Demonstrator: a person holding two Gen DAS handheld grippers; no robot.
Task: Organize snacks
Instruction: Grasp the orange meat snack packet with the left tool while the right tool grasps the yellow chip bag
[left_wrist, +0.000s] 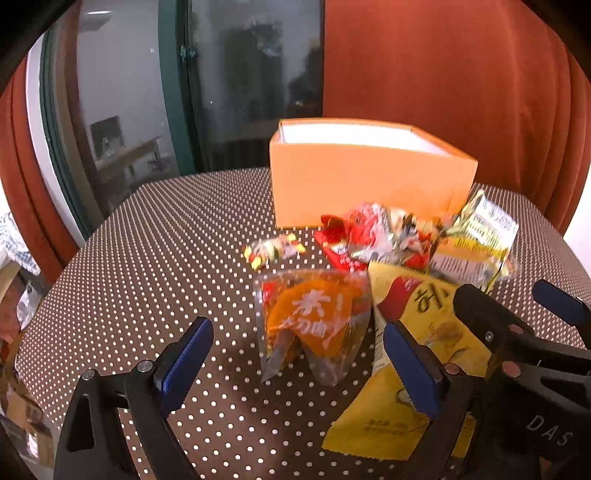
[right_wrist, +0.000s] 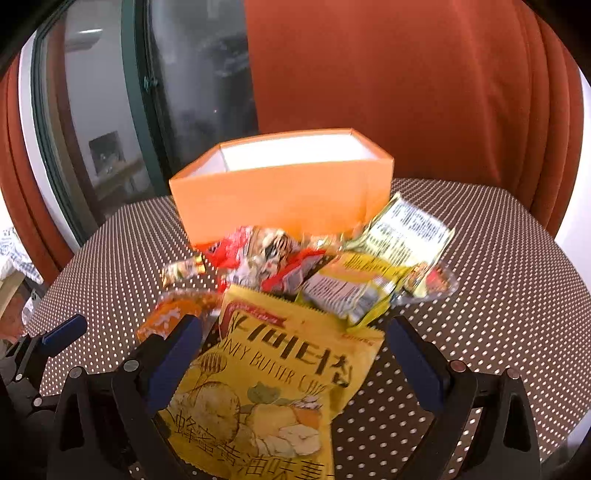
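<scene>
An open orange box (left_wrist: 362, 184) (right_wrist: 280, 195) stands at the back of the dotted table. A heap of snack packets lies in front of it: a clear pouch with an orange label (left_wrist: 314, 321) (right_wrist: 173, 314), a yellow honey butter chip bag (left_wrist: 417, 332) (right_wrist: 280, 384), red wrappers (left_wrist: 354, 236) (right_wrist: 266, 258), a yellow packet with a printed label (left_wrist: 476, 236) (right_wrist: 388, 254) and a small candy (left_wrist: 275, 249) (right_wrist: 183, 269). My left gripper (left_wrist: 299, 354) is open, its fingers either side of the orange-label pouch. My right gripper (right_wrist: 291, 358) (left_wrist: 517, 306) is open, straddling the chip bag.
The table (left_wrist: 147, 266) (right_wrist: 498, 288) has a brown cloth with white dots. Orange curtains (left_wrist: 461, 74) hang behind the box, and a dark window (left_wrist: 240, 81) is at the back left. Clutter shows past the table's left edge (left_wrist: 22, 302).
</scene>
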